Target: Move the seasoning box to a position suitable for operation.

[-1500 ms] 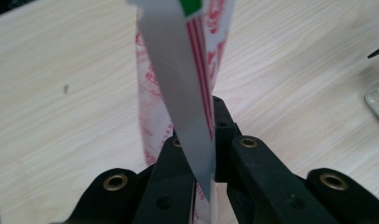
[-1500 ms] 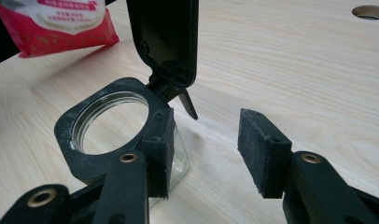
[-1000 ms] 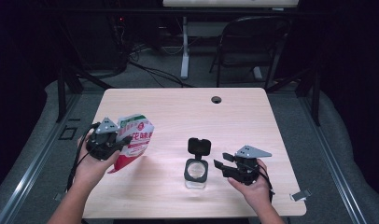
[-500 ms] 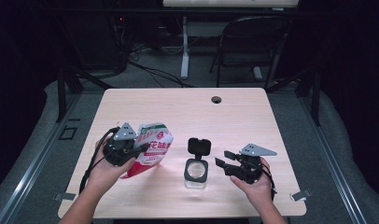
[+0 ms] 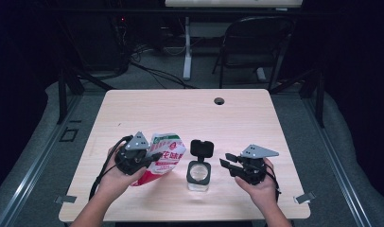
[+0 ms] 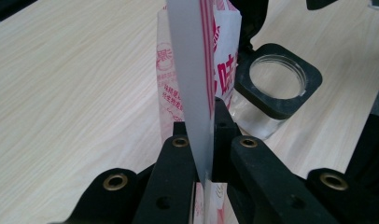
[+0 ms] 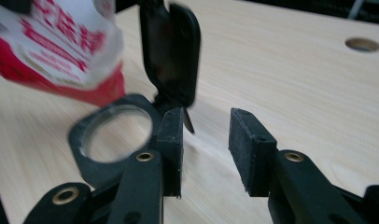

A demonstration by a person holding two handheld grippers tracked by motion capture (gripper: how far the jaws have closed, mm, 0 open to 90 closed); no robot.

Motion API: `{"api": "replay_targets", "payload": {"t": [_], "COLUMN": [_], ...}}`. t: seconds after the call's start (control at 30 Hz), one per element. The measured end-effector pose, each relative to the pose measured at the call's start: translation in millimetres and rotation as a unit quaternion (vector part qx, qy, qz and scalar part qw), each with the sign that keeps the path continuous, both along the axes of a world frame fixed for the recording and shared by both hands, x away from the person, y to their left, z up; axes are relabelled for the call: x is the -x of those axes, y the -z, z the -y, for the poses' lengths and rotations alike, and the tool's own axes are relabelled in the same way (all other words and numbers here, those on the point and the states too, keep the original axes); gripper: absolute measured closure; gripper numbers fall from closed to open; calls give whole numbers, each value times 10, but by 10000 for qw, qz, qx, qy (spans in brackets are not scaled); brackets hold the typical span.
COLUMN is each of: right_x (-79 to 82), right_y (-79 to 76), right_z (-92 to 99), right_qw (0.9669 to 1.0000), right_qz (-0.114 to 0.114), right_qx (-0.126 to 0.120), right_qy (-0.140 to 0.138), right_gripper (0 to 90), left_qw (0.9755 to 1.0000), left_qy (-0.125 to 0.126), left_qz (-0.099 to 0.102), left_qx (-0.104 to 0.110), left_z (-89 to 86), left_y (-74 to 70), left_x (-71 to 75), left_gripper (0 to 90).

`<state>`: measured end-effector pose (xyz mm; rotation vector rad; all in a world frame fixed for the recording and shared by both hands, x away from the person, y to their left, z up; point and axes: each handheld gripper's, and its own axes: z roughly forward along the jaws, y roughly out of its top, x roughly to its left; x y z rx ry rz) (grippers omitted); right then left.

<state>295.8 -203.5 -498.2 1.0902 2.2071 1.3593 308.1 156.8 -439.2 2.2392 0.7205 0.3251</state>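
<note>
One red-and-white pouch (image 5: 162, 156) was on the scene, clamped edge-on between the closed jaws of the left gripper (image 5: 150, 157) and held tilted above the tabletop (image 5: 190, 113), just left of the jar. In the left gripper view the pouch (image 6: 197, 70) rose straight up from between the two black jaws, its printed face turned toward the jar (image 6: 271, 88).

One clear jar (image 5: 198, 176) stood upright on the tabletop near the front edge, between the two grippers. Its one black flip lid (image 5: 202, 148) stood open, hinged up at the far side, leaving the round mouth uncovered.

The right gripper (image 5: 229, 165) hovered just right of the jar, its jaws apart with nothing between them; they had just been closing. In the right gripper view one jaw stood next to the jar's black collar (image 7: 108, 135); whether it touched could not be told.

One small round hole (image 5: 219, 100) showed near the tabletop's far edge. Two hands held the two grippers.
</note>
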Motion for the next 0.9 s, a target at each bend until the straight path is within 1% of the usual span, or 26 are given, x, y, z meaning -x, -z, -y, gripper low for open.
{"api": "replay_targets", "payload": {"t": [0.03, 0.13, 0.2, 0.27, 0.3, 0.43, 0.5, 0.53, 0.57, 0.6, 0.7, 0.73, 0.77, 0.9], "right_x": [1, -17, -37, -56, -61, -82, -86, -86, -89, -95, -97, -101, -107, -149], "right_y": [-37, -152, -232, -325, -358, -483, -509, -509, -514, -516, -518, -520, -520, -509], "right_z": [-7, -60, -107, -175, -195, -315, -384, -384, -431, -513, -600, -631, -664, -776], "right_qw": [10000, 9996, 9994, 9986, 9984, 9961, 9948, 9948, 9941, 9925, 9910, 9904, 9900, 9885], "right_qz": [30, -21, -42, -64, -78, -170, -157, -157, -153, -145, -135, -144, -157, -216], "right_qx": [-65, -207, -134, -92, -64, -216, -230, -230, -214, -127, -63, -26, 5, 43], "right_qy": [-54, -199, -323, -522, -565, -836, -979, -979, -1054, -1204, -1327, -1375, -1402, -1494], "right_gripper": [641, 538, 510, 501, 505, 514, 513, 513, 512, 511, 510, 510, 510, 510], "left_qw": [10000, 10000, 9999, 9999, 9999, 9996, 9992, 9992, 9990, 9986, 9978, 9977, 9979, 9979], "left_qy": [3, 67, 85, 116, 124, 139, 156, 156, 149, 127, 97, 106, 120, 146], "left_qz": [-6, -28, -33, -37, -56, -64, -45, -45, -26, -11, -12, -25, -37, -58], "left_qx": [29, 43, 45, 55, 90, 256, 369, 369, 427, 517, 654, 671, 643, 634], "left_z": [-2, -16, -26, -40, -49, -95, -125, -125, -143, -172, -218, -229, -237, -247], "left_y": [9, 14, 18, 23, 29, 71, 99, 99, 114, 137, 171, 181, 183, 194], "left_x": [7, 16, 24, 26, 28, 44, 63, 63, 77, 92, 113, 114, 117, 132], "left_gripper": [900, 900, 900, 900, 900, 900, 900, 900, 900, 900, 900, 900, 900, 900]}}
